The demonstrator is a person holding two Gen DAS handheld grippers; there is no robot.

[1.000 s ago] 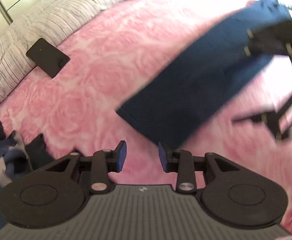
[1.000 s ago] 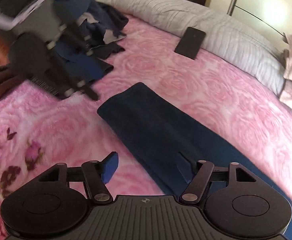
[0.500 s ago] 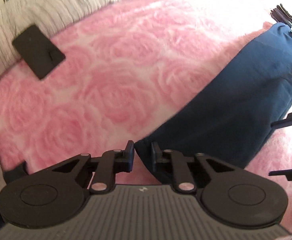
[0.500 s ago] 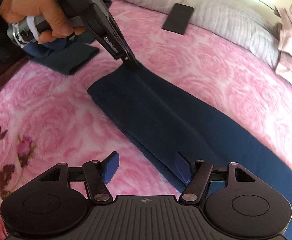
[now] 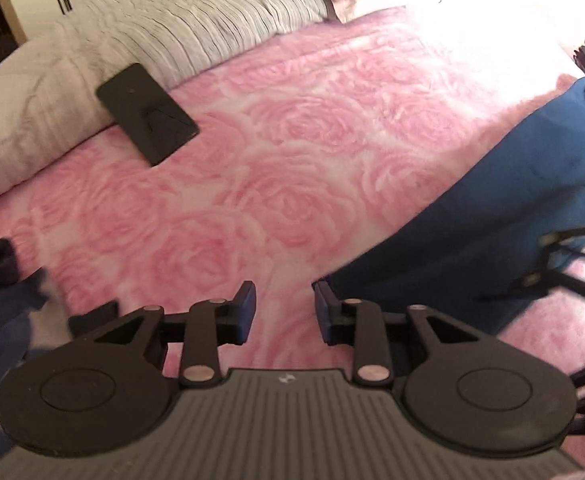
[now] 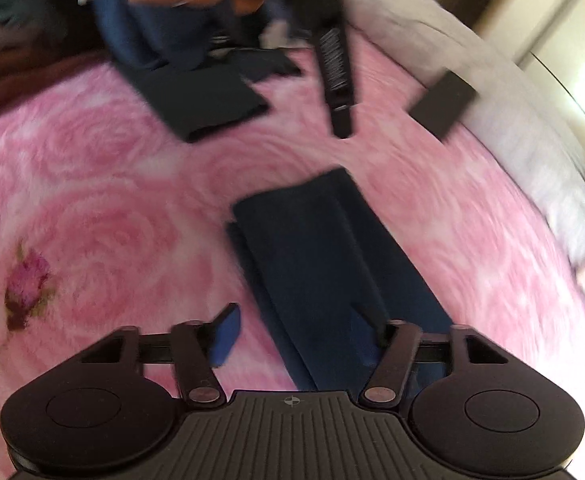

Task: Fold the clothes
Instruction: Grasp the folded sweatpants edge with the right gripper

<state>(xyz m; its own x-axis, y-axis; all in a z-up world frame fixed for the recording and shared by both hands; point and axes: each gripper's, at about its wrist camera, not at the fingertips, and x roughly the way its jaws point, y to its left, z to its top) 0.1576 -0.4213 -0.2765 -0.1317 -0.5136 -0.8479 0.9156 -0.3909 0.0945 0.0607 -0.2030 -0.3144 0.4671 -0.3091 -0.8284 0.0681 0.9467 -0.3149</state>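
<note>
Both grippers, left gripper (image 5: 283,312) and right gripper (image 6: 298,334), gape over folded navy cloth (image 6: 324,256) on plush rose blanket (image 5: 292,152).

A black phone (image 5: 147,113) leans against a grey striped pillow (image 5: 164,32) on a pink rose-patterned blanket (image 5: 292,152).

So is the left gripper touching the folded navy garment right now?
Apart. In the right wrist view, a strip of bare pink blanket separates the left gripper from the far end of the navy garment.
</note>
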